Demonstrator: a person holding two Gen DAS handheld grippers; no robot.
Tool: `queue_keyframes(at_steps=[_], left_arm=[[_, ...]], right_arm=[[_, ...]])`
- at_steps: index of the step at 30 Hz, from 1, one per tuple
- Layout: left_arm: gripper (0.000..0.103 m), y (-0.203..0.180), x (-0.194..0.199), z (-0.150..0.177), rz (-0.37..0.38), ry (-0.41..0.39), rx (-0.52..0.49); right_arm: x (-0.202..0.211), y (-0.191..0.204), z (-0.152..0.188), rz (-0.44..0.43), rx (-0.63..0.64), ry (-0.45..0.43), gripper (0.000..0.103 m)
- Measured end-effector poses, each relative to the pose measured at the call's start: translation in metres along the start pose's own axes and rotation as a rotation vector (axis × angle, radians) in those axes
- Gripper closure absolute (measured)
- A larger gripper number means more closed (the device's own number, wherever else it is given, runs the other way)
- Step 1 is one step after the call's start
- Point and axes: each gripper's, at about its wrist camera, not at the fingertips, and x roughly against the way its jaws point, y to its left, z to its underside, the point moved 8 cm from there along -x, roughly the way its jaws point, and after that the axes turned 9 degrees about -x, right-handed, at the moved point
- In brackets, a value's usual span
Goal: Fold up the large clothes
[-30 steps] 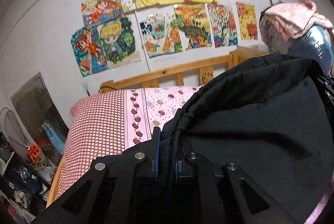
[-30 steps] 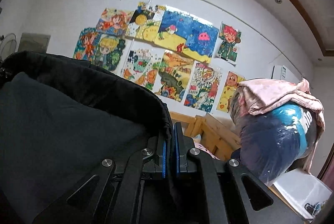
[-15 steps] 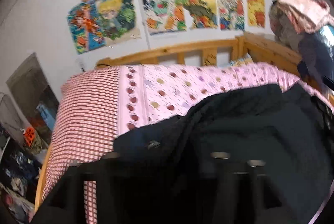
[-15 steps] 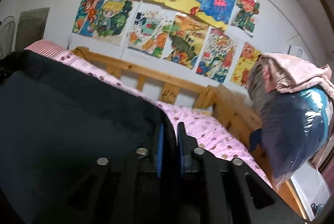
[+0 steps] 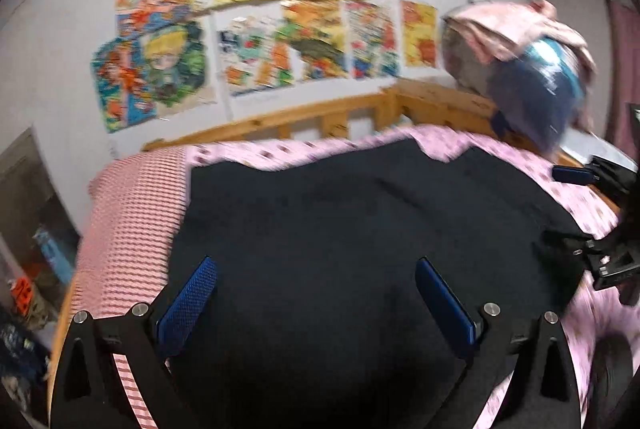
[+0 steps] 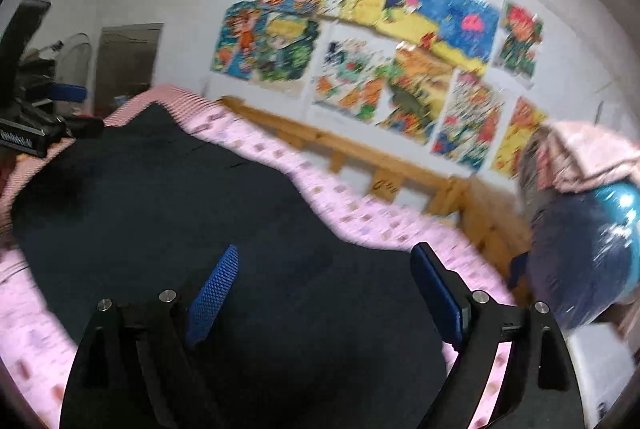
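A large black garment (image 5: 340, 229) lies spread flat on the pink patterned bed sheet (image 5: 132, 213). It also shows in the right wrist view (image 6: 180, 213). My left gripper (image 5: 316, 269) is open and empty, hovering just above the near part of the garment. My right gripper (image 6: 324, 261) is open and empty above the garment's near right part. The right gripper also shows at the right edge of the left wrist view (image 5: 600, 213), and the left gripper at the left edge of the right wrist view (image 6: 44, 109). Both views are motion-blurred.
A wooden bed rail (image 5: 320, 117) runs along the far side under a wall of colourful drawings (image 5: 260, 29). A blue plastic-wrapped bundle with pink cloth on top (image 5: 532, 69) stands at the far right corner. Clutter sits on the floor at left (image 5: 28, 289).
Both grippers were shut on the raised black garment. They lowered it onto the bed, opened and let go. The garment now lies flat.
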Motion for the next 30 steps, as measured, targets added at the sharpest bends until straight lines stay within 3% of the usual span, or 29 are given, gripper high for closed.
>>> queue_keyframes(at_steps=[2, 6, 12, 19, 25, 30], left_arm=[[0.003, -0.012, -0.01, 0.007, 0.037, 0.023, -0.028], [0.001, -0.018, -0.031, 0.007, 0.014, 0.05, -0.043], [0.0, 0.003, -0.074, -0.001, -0.107, 0.139, 0.004], [0.0, 0.037, -0.114, -0.002, -0.189, 0.217, 0.089], [0.0, 0.072, -0.137, 0.011, -0.162, 0.261, 0.282], [0.0, 0.078, -0.162, 0.033, -0.036, 0.274, 0.391]], right_arm=[[-0.001, 0.006, 0.024, -0.074, 0.001, 0.064, 0.019], [-0.014, 0.007, 0.052, -0.096, 0.03, 0.129, 0.019], [-0.057, -0.013, 0.048, -0.166, -0.157, 0.186, 0.009], [-0.126, -0.028, 0.049, -0.099, -0.188, 0.229, 0.007], [-0.165, -0.047, 0.038, -0.01, -0.239, 0.274, 0.007], [-0.197, -0.061, 0.042, -0.002, -0.327, 0.33, 0.002]])
